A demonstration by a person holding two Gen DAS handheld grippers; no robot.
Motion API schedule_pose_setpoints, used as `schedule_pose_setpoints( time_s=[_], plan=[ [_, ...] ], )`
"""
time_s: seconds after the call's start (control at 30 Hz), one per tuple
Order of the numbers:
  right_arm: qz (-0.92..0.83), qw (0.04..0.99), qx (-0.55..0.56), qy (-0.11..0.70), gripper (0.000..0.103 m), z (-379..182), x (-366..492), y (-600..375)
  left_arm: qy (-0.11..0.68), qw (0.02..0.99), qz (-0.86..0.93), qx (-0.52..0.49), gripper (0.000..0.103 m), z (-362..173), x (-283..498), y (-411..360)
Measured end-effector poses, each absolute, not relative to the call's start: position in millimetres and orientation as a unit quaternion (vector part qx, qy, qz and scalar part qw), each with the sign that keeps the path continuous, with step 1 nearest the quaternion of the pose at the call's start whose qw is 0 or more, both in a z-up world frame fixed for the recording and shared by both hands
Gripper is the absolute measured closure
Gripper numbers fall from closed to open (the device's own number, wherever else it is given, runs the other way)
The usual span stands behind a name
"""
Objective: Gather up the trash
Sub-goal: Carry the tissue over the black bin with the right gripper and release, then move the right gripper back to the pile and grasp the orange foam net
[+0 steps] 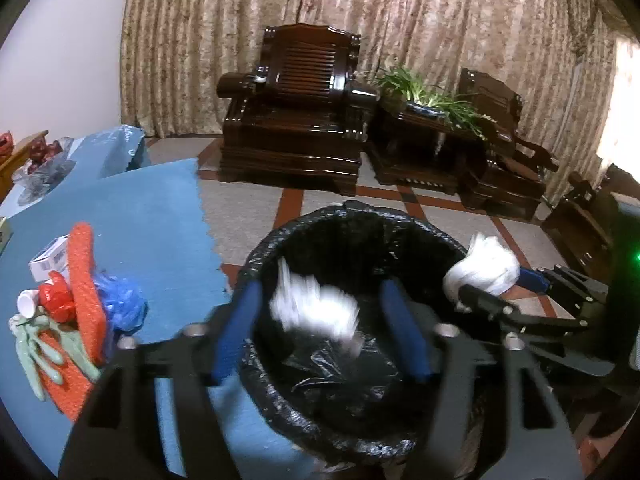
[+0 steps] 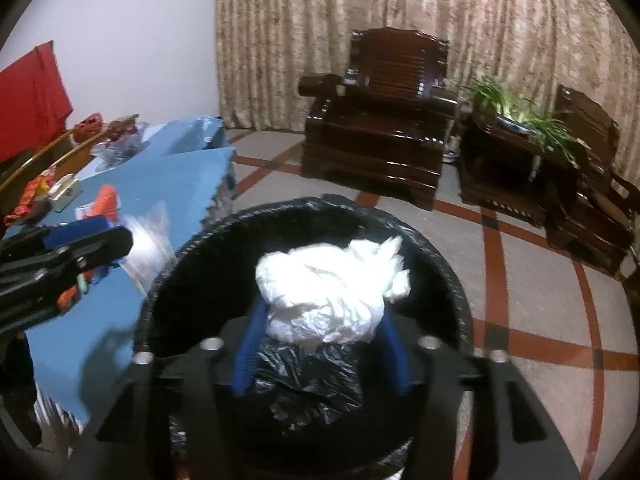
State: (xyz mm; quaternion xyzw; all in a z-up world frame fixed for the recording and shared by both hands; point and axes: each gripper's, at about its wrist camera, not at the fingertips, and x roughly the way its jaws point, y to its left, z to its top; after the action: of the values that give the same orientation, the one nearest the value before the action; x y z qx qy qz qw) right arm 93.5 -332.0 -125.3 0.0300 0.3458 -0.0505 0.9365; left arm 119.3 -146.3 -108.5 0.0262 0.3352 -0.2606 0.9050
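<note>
The left gripper [image 1: 320, 320] is spread wide over the trash bin [image 1: 360, 220], and a blurry white scrap [image 1: 316, 312] hangs in the air between its blue fingers. The right gripper [image 2: 320, 344] pinches a crumpled white plastic bag [image 2: 328, 292] above the bin. More trash, like an orange net [image 1: 82, 280] and a blue bag [image 1: 122, 300], sits on the blue table [image 1: 160, 220]

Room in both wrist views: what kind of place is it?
Most likely a home living room: carved dark wooden armchairs against full-length patterned curtains, a potted plant on a side table, and a tiled floor.
</note>
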Motion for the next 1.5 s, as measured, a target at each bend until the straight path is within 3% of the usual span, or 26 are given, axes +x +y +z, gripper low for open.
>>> schedule_pose_setpoints(
  time_s=[0.17,0.23,0.33,0.8,1.27,1.37,1.5],
  plan=[
    [-0.065,0.937,0.034,0.342,0.011,-125,89,-340,0.329,0.912,-0.246,0.023,0.027,-108,114,-129],
    [-0.064,0.938,0.04,0.338,0.006,-123,89,-340,0.325,0.917,-0.231,0.021,0.018,-105,111,-119],
    [-0.056,0.94,0.047,0.333,0.006,-120,91,-332,0.323,0.925,-0.201,0.014,0.013,-103,106,-95],
    [0.052,0.943,0.023,0.328,0.006,-112,125,-239,0.315,0.949,-0.032,-0.01,0.012,-90,81,40],
    [0.124,0.943,-0.007,0.308,0.007,-110,172,-145,0.318,0.946,0.04,-0.036,0.012,-102,87,107],
    [0.139,0.94,-0.013,0.311,0.013,-114,187,-125,0.322,0.945,0.046,-0.04,0.012,-108,93,115],
    [0.16,0.932,-0.019,0.326,0.029,-123,204,-103,0.327,0.942,0.055,-0.046,0.012,-115,102,126]
  ],
)
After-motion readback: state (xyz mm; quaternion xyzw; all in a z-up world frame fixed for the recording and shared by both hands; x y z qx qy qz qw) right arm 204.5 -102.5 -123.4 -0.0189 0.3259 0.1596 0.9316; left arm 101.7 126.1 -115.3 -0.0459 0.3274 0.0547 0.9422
